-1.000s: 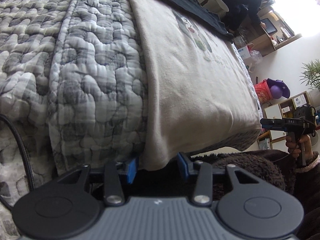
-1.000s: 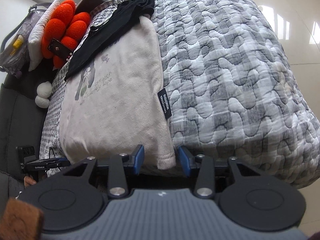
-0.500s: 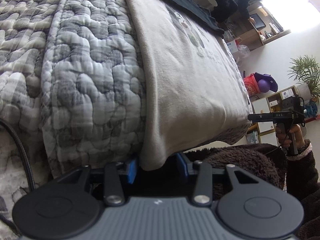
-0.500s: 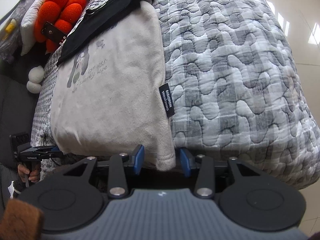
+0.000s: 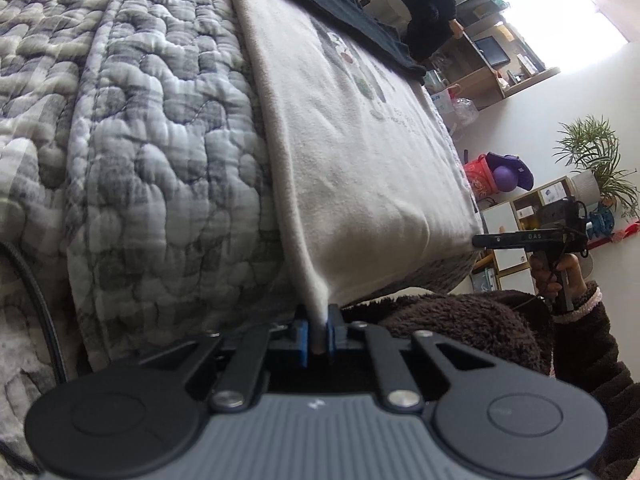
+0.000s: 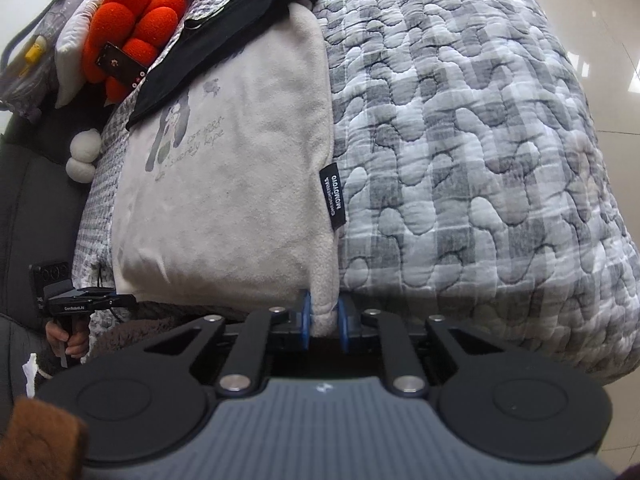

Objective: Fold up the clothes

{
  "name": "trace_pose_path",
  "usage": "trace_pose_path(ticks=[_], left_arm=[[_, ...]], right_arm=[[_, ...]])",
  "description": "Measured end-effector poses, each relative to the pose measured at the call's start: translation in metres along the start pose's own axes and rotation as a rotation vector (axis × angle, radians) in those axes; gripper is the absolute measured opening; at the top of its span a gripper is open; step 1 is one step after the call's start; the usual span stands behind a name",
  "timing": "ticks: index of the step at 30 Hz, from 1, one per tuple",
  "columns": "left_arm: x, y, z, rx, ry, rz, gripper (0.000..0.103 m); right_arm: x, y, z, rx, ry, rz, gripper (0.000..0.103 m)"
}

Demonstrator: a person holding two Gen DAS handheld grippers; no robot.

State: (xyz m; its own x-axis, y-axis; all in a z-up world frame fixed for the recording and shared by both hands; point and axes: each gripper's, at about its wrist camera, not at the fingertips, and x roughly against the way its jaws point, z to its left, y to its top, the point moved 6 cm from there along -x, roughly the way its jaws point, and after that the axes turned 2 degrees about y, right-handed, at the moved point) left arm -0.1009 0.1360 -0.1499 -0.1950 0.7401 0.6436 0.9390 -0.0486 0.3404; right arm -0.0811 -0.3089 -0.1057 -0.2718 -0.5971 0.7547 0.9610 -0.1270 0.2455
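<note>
Both sets of jaws, previously apart, are now closed: the left gripper [image 5: 318, 334] is clamped on one near corner of the cream garment [image 6: 224, 184], and the right gripper's [image 6: 323, 322] jaws are closing on the other. The garment is spread flat on the quilted bed [image 6: 460, 140]. Grasping is judged the current step; an even lift toward the far edge is called for next.

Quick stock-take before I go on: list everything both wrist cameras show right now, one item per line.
cream sweatshirt: one, cream, flat on the bed, near hem at the edge
black garment: one, black, beyond the sweatshirt
quilt: one, grey-white check, covering the bed
flower cushion: one, orange, far left
potted plant: one, green, on a shelf unit
left hand-held gripper: blue pads shut on a hem corner
right hand-held gripper: blue pads closing on the other hem corner
</note>
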Motion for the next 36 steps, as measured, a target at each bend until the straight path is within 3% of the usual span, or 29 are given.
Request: trace_pose_path(ticks=[11, 19, 26, 36], left_arm=[[0.039, 0.006, -0.017, 0.057, -0.191, -0.236, 0.008], [0.061, 0.038, -0.020, 0.130, -0.267, -0.424, 0.008], [0.058, 0.083, -0.007, 0.199, -0.219, -0.513, 0.008], [0.029, 0.136, 0.030, 0.303, -0.104, -0.503, 0.008]], right_arm=[[0.027, 0.006, 0.007, -0.062, 0.226, -0.129, 0.015], [0.041, 0.039, 0.018, -0.126, 0.349, -0.286, 0.014], [0.036, 0.081, 0.011, -0.193, 0.363, -0.382, 0.014], [-0.008, 0.128, -0.031, -0.340, 0.322, -0.394, 0.014]])
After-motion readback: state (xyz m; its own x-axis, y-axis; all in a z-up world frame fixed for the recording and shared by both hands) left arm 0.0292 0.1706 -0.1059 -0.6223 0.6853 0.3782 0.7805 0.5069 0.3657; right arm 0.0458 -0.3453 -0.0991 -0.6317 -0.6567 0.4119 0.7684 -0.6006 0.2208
